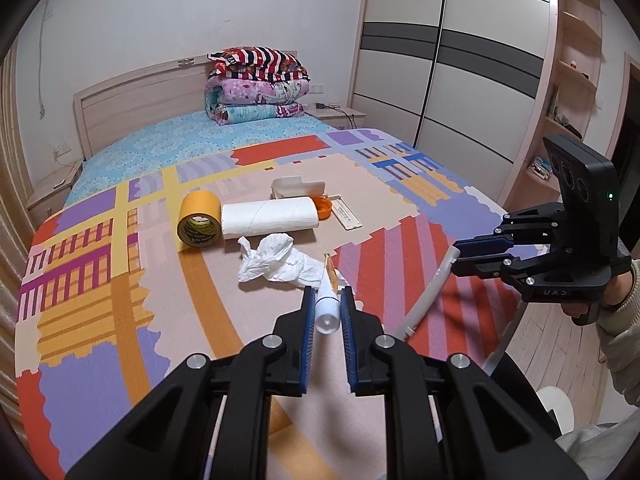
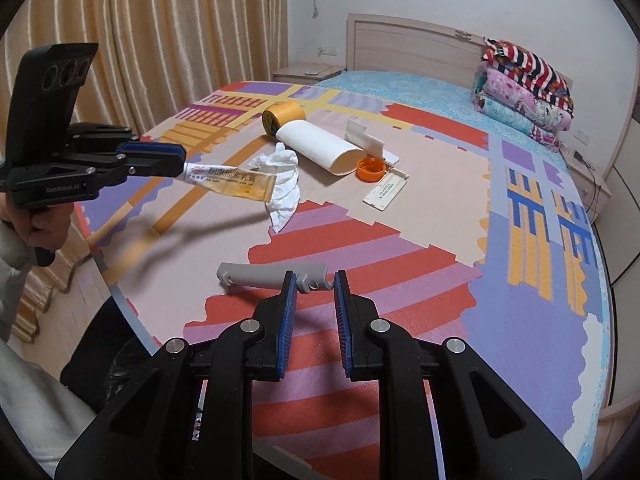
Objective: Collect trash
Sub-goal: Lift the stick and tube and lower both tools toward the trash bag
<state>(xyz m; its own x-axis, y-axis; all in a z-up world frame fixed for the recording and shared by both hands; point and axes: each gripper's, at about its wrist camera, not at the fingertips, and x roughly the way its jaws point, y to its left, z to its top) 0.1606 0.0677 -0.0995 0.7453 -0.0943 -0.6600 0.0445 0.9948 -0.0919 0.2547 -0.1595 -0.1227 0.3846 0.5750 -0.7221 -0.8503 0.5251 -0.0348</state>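
- Blue-padded left gripper (image 1: 327, 307) is clamped on the white cap end of an ointment tube (image 2: 232, 179), holding it in the air just beside the crumpled tissue (image 1: 276, 260).
- Right gripper (image 2: 315, 285) is closed around one end of a grey plastic handle (image 2: 266, 274), near the tissue.
- Beyond the tissue lie a white paper roll (image 1: 270, 217), yellow tape roll (image 1: 199, 223) and orange cap (image 2: 371, 169) on the patterned bedspread (image 1: 100, 312).

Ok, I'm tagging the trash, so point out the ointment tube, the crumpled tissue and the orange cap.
ointment tube (image 2: 234, 178): right wrist view, its printed yellow body.
crumpled tissue (image 1: 276, 261): left wrist view, middle of the wad.
orange cap (image 2: 370, 169): right wrist view, its open inside.
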